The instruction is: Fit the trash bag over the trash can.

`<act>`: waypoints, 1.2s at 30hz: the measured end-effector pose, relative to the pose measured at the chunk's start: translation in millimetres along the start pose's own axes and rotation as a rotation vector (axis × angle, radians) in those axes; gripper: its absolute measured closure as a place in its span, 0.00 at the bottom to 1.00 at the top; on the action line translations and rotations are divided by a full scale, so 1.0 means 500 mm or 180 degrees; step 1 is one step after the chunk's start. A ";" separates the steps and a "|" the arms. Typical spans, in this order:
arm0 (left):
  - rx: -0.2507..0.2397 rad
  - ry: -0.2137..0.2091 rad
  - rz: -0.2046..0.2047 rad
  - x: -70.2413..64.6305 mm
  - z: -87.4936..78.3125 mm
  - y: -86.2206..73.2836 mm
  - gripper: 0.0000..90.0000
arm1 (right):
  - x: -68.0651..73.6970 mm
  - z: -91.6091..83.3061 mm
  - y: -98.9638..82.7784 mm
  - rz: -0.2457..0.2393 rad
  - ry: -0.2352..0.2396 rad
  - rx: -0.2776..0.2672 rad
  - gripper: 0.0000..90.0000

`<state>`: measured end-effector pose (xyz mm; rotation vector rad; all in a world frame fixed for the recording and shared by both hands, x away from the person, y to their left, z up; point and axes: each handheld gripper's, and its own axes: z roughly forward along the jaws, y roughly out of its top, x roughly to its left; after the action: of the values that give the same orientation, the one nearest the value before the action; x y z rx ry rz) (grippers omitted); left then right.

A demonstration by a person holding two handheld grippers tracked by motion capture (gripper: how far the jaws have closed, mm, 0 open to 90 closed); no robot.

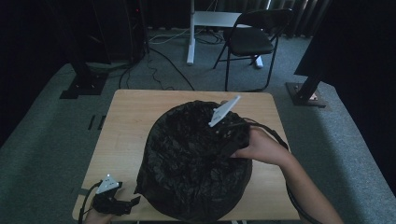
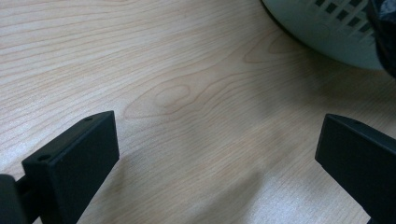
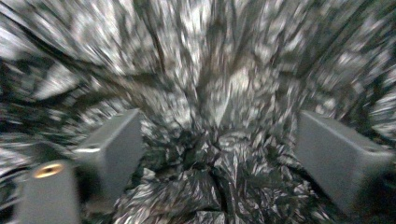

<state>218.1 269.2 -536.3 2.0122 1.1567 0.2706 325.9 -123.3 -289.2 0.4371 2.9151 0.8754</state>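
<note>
A crumpled black plastic bag (image 1: 191, 163) covers a round bin in the middle of the wooden table (image 1: 126, 126). A hand holds my right gripper (image 1: 223, 127) down into the bag's upper right part, its grey plate sticking up. In the right gripper view, which is blurred, the jaws (image 3: 219, 154) stand wide apart, with shiny black bag film (image 3: 215, 84) beyond and below them and nothing pinched. My left gripper (image 1: 109, 198) rests at the table's near left corner, open (image 2: 217, 154) over bare wood, with the bin's white perforated wall (image 2: 327, 32) ahead of it.
A black folding chair (image 1: 250, 42) and a white stand leg (image 1: 190, 32) are on the carpet beyond the table. Dark stand feet sit at the far left (image 1: 84, 84) and far right (image 1: 306, 93). Bare wood (image 2: 163, 70) lies left of the bag.
</note>
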 end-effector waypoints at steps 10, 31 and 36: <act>-0.0030 -0.0009 -0.0002 0.002 -0.004 0.000 0.00 | -0.016 -0.059 -0.086 0.0165 0.0065 -0.1329 0.14; -0.0345 -0.0082 0.0040 -0.001 -0.024 -0.005 0.00 | -0.051 -0.094 -0.267 0.0721 -0.0304 -0.2082 0.13; -0.0378 -0.0038 -0.0007 0.007 -0.033 -0.017 0.00 | -0.048 -0.082 -0.311 0.0803 -0.0391 -0.2144 0.13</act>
<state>205.9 282.9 -531.8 1.9064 1.1094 0.3186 304.0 -276.1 -340.8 0.7561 2.2820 1.6956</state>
